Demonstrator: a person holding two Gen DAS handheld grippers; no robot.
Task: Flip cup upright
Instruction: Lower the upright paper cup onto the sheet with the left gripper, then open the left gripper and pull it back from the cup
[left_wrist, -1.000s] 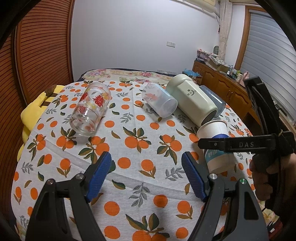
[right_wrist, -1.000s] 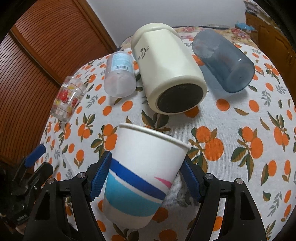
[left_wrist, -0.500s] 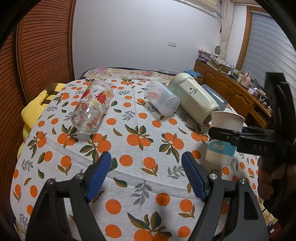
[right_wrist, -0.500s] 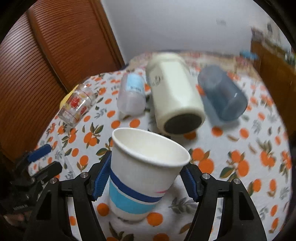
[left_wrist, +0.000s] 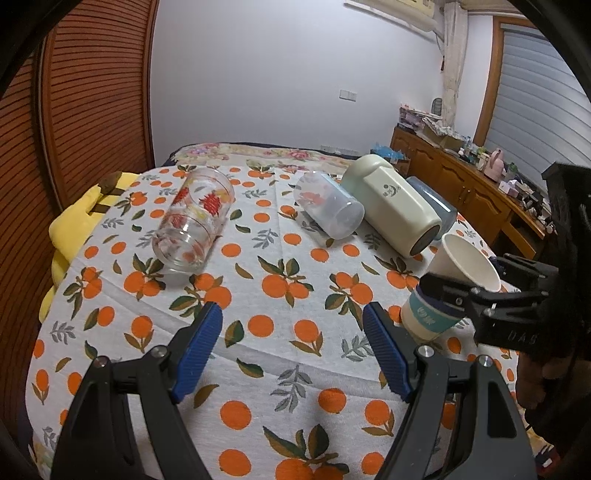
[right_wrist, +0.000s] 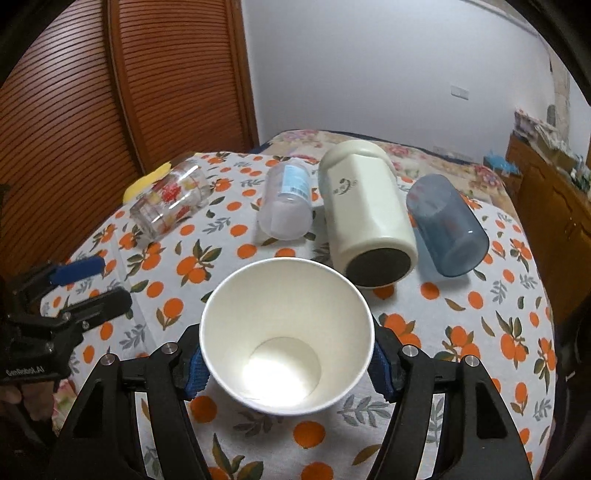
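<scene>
Right wrist view: the right gripper (right_wrist: 288, 363) is clamped on the paper cup (right_wrist: 286, 339), its blue pads pressed to either side of the wall below the rim. Compared with half a second ago, when the cup was seen from the side with its blue band showing, the mouth is now turned toward the lens and the white inside and bottom are seen. In the left wrist view the paper cup (left_wrist: 448, 291) is seen mouth-up but tilted, its base low over the orange-print tablecloth (left_wrist: 280, 284) (contact cannot be told). The flip is judged nearly done; only levelling, setting down and release appear to remain. The left gripper (left_wrist: 291, 347) is held wide, with nothing between its pads, hovering over the cloth. Beyond the cup, four other vessels are lying on their sides: a cream mug (right_wrist: 364, 214), a blue tumbler (right_wrist: 445, 225), a frosted plastic cup (right_wrist: 286, 210) and a printed glass (right_wrist: 170, 201).
</scene>
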